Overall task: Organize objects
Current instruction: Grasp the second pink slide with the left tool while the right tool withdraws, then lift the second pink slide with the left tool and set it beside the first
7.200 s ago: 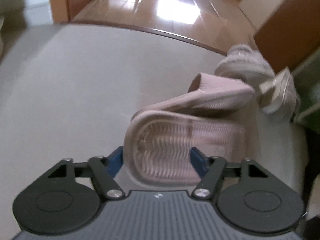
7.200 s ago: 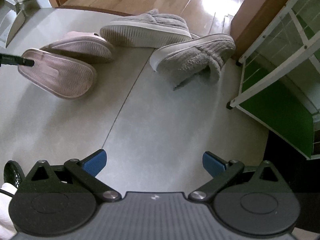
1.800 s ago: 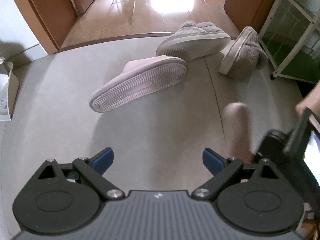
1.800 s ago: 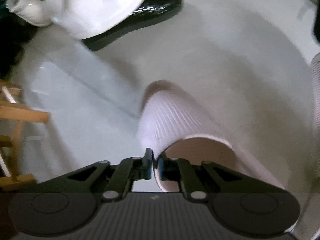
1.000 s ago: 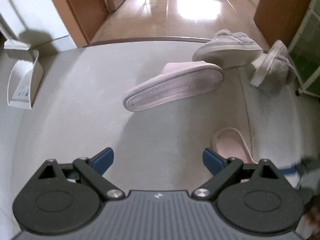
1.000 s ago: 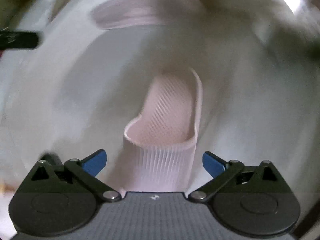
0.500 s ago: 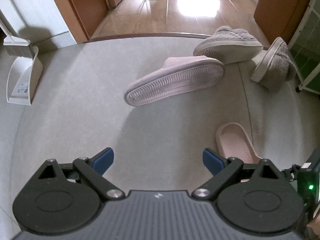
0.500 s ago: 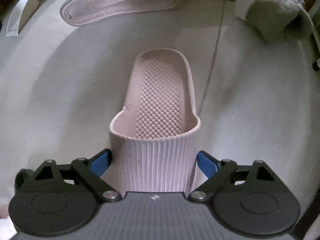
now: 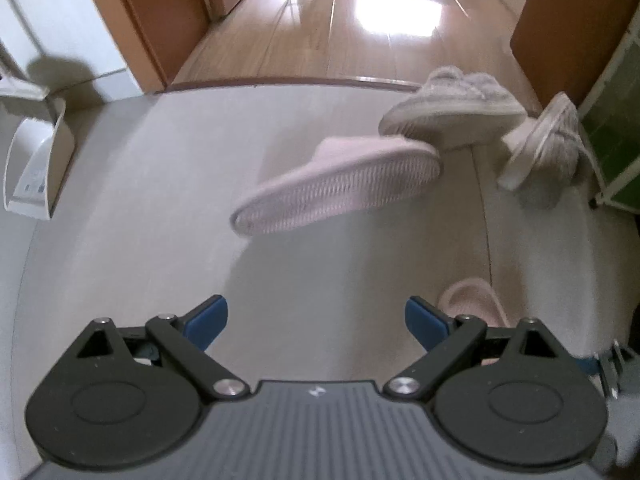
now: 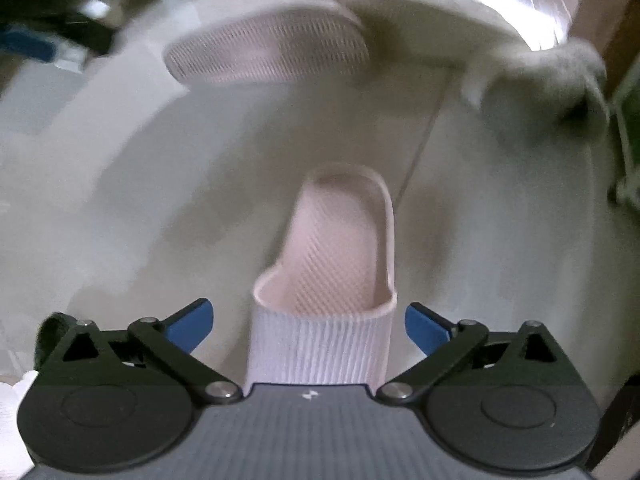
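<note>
The right hand-held gripper [image 10: 308,330] hangs over the pale grey tiled floor [image 10: 140,208] with its blue-tipped jaws opening, spread wide, and the pads touch nothing. Between them, lower on the floor, stands the pale pink rubber slide slipper with the ribbed strap [image 10: 332,280]; it is upright on its sole, the strap end is nearest to the camera and the dotted footbed points away. The left hand-held gripper [image 9: 316,316] is also spread wide and holds nothing, with only bare floor between its jaws. In its view, the same pink slide slipper shows partly just behind the right finger. Farther off, the second pale pink slipper [image 9: 340,186] lies on its side and shows its ribbed sole. Just beyond it, touching or nearly touching, the grey fluffy slipper [image 9: 456,110] rests near the edge of the brown wooden floor [image 9: 360,40]. The other grey fluffy slipper [image 9: 544,148] leans tilted near the white-framed green rack [image 9: 612,120]. A white plastic dustpan [image 9: 34,164] stands at the far left.
</note>
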`<action>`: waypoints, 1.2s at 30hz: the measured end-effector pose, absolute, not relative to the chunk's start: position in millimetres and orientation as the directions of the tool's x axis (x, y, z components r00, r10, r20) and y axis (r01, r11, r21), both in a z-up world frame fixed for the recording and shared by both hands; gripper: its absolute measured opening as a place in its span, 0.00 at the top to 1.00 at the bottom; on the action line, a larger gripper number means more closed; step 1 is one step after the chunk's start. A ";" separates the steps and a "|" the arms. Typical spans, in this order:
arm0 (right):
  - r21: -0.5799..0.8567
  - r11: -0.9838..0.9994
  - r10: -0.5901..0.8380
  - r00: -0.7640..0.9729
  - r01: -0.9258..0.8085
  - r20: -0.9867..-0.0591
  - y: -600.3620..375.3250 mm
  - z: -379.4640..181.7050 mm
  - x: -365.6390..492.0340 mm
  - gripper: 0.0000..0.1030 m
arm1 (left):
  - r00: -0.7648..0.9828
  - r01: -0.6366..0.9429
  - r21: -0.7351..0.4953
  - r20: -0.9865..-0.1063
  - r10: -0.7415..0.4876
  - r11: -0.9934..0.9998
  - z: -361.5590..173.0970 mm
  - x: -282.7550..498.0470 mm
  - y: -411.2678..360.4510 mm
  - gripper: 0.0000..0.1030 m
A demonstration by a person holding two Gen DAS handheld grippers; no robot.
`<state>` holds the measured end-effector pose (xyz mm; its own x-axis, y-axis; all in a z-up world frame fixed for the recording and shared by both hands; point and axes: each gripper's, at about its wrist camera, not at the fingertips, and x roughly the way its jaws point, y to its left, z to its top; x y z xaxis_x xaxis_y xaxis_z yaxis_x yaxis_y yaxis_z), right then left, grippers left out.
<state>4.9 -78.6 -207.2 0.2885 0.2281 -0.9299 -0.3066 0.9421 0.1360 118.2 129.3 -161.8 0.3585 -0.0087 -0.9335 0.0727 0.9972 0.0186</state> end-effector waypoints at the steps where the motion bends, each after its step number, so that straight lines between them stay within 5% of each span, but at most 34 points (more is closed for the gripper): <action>1: 0.142 0.939 0.241 0.306 -0.313 -0.921 -80.6 -199.8 4.9 0.00 | 0.363 0.080 0.018 -0.932 -0.012 0.997 -161.9 129.9 127.5 0.07; 10: 0.191 0.898 0.365 0.430 -0.396 -0.826 -93.2 -182.0 23.6 0.00 | 0.352 0.109 -0.040 -0.933 -0.076 0.993 -185.8 248.7 103.7 0.07; 19: 0.203 0.921 0.346 0.458 -0.334 -0.819 -119.8 -202.2 52.8 0.00 | 0.357 0.583 0.153 -0.931 -0.083 0.798 -227.6 247.6 58.0 0.07; 30: 0.218 0.944 0.309 0.435 -0.246 -0.846 -134.6 -229.8 73.2 0.00 | 0.303 0.814 0.215 -0.950 -0.080 0.540 -276.2 264.5 36.5 0.09; 36: 0.244 0.947 0.312 0.413 -0.210 -0.856 -134.9 -235.8 78.2 0.00 | 0.257 0.889 0.202 -0.963 -0.081 0.410 -297.9 264.0 21.6 0.23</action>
